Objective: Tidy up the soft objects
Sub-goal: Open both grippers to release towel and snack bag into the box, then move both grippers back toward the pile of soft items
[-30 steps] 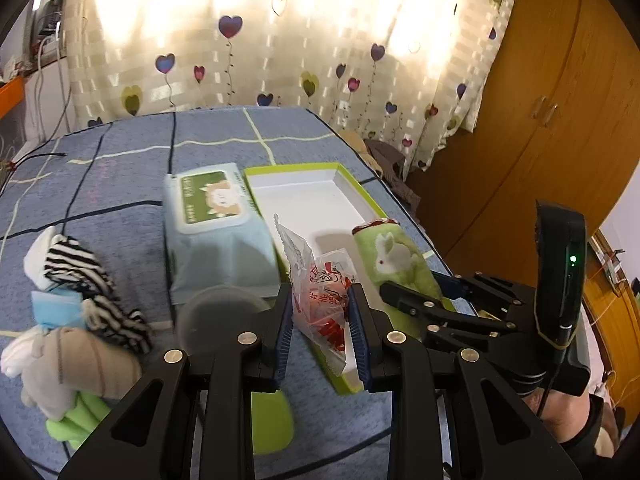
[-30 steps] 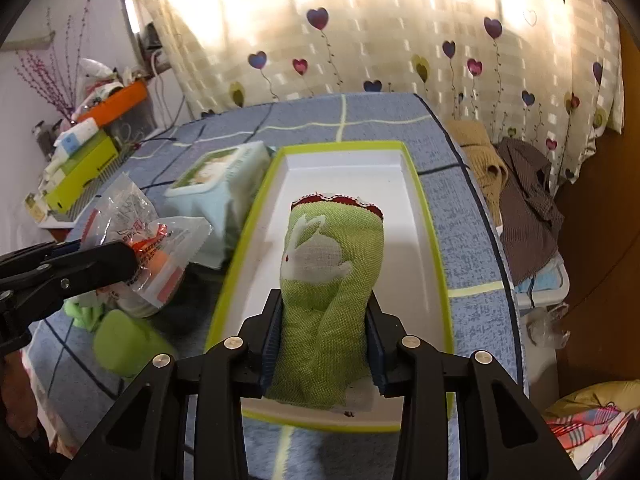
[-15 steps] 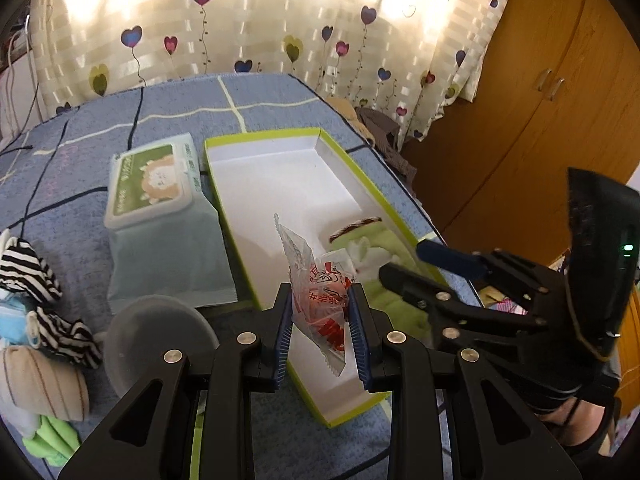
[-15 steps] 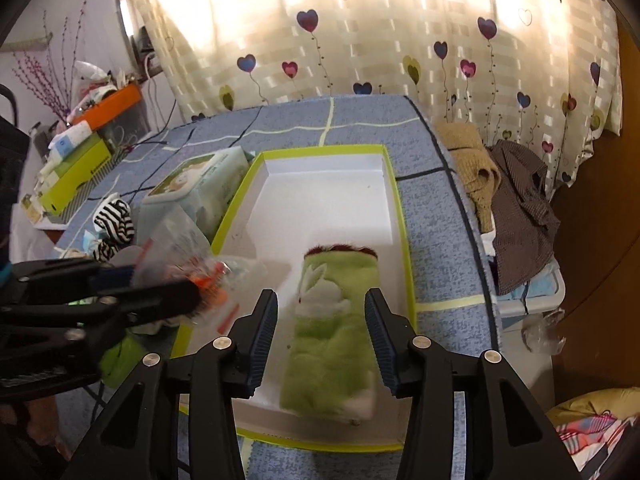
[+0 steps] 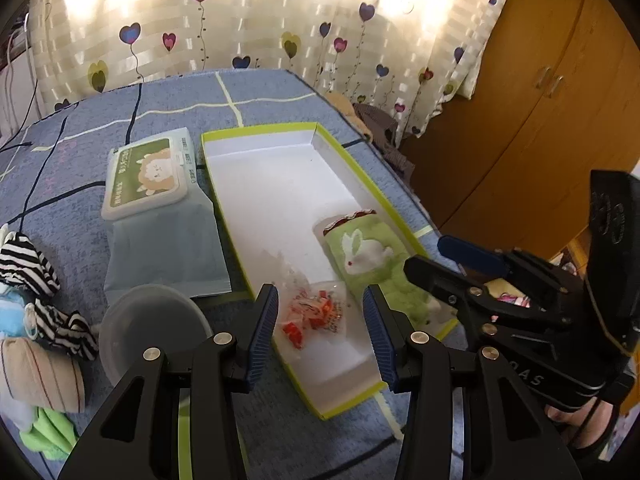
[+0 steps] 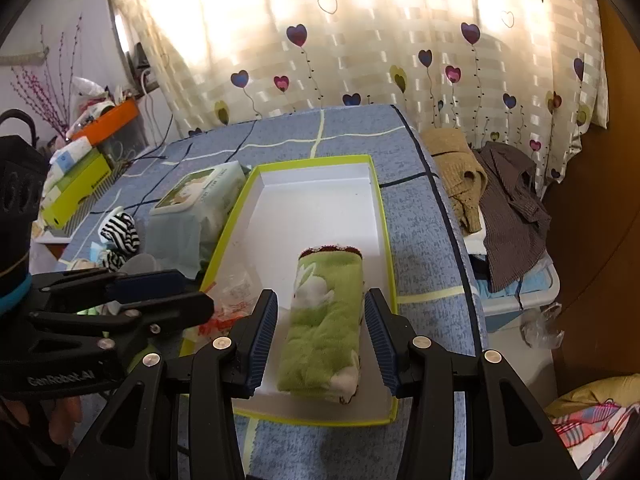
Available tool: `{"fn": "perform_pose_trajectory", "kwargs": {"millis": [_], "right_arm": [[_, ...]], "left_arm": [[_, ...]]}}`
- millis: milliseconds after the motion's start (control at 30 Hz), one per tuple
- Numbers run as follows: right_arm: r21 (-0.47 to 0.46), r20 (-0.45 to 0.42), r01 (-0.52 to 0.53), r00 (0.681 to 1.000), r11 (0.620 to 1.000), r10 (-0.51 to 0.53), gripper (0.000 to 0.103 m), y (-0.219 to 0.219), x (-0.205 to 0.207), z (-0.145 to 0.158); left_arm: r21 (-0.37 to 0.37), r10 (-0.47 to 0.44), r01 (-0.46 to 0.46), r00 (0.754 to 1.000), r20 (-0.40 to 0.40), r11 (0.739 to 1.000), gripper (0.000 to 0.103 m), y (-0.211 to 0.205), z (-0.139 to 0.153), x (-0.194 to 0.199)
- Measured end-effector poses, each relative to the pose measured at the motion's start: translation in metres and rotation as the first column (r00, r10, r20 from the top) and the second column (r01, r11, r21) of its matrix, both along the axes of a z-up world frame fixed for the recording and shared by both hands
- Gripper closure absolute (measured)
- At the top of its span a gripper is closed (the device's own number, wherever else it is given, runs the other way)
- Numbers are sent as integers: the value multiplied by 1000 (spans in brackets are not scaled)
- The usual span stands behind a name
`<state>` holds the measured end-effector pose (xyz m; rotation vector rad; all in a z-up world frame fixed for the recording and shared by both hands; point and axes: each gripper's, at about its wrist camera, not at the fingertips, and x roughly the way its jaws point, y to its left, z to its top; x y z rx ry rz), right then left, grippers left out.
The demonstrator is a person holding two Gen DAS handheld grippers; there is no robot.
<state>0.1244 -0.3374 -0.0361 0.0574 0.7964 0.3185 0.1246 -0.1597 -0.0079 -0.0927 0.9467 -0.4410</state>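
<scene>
left gripper [image 5: 320, 320] just opened, jaws wide over clear snack packet [image 5: 314, 314] lying loose in green-edged box [image 5: 256, 134]. right gripper [image 6: 320, 334] also spread, pads clear of rolled green rabbit towel [image 6: 324, 332] resting in box beside packet.

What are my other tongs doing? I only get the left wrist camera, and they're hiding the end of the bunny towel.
Observer: The right tongs have just been opening. Their pads stand on either side of the bunny towel without pinching it.
Operator: Is the whole towel in the box?
Observer: Yes. Its near end lies inside the green-rimmed box, just short of the front wall.
Operator: What's way off to the left?
Observer: An orange bin, with green boxes nearer the camera.
</scene>
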Motion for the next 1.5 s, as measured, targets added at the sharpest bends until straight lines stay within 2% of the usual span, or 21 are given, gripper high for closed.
{"fn": "perform_pose_trajectory", "kwargs": {"millis": [167, 400, 500, 667, 733, 1067, 1267, 1500], "right_arm": [[-3, 5, 7, 1000, 1000, -7, 56, 3, -13, 7], [-9, 17, -9, 1000, 1000, 9, 54, 16, -35, 20], [-15, 35, -10, 999, 1000, 10, 51, 25, -43, 28], [-11, 51, -53, 997, 999, 54, 48, 41, -54, 38], [-32, 60, -63, 996, 997, 65, 48, 48, -59, 42], [-15, 83, -113, 990, 993, 114, 46, 71, -77, 48], [-26, 75, -131, 988, 991, 132, 46, 85, -77, 49], [-19, 70, -154, 985, 988, 155, 46, 101, -78, 47]], "left_arm": [[-30, -1, 2, 1000, 29, 1000, 57, 9, 13, -13], [-41, 17, -14, 997, 73, 999, 57, 24, 31, -33], [-40, 25, -21, 996, 85, 999, 57, 32, 36, -42], [-63, 47, -41, 993, 105, 997, 57, 48, 43, -54], [-65, 63, -56, 993, 99, 996, 57, 56, 43, -57], [-60, 98, -92, 989, 108, 994, 57, 83, 39, -71], [-79, 143, -135, 985, 99, 988, 57, 108, 36, -76], [-61, 178, -172, 978, 104, 983, 57, 125, 34, -84]]}}
